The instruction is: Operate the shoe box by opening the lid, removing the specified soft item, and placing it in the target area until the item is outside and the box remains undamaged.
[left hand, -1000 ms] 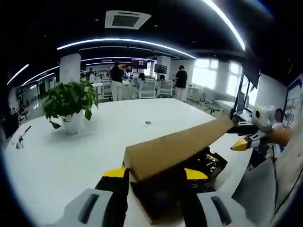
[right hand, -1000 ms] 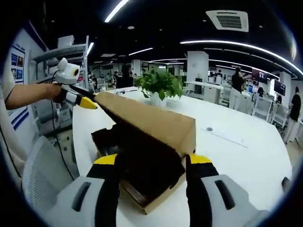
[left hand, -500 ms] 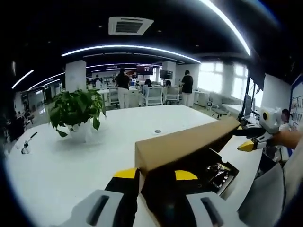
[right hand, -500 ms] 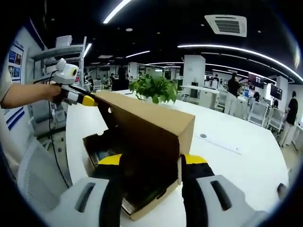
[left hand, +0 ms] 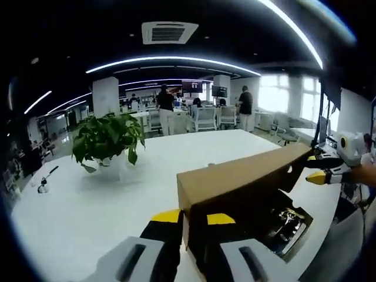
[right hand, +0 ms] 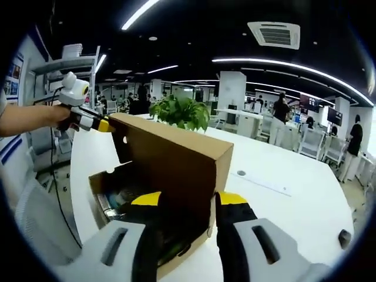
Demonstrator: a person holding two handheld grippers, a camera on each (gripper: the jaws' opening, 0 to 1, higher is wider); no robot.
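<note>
Two grippers pinch the raised lid point(left hand: 235, 179) of the cardboard shoe box point(right hand: 147, 194) on the white table point(left hand: 88, 205): left gripper point(left hand: 192, 218) clamped on one corner, right gripper point(right hand: 182, 200) on the other. Dark contents point(left hand: 288, 217) lie inside; a potted plant point(left hand: 108, 138) stands beyond.

Matt brown cardboard on the shoe box point(right hand: 176, 158), plain and unprinted; its lid point(left hand: 247, 176) is the same dull board. The tabletop point(left hand: 88, 205) gleams smooth, glossy white. The claw point(right hand: 185, 202) looks hard plastic.
</note>
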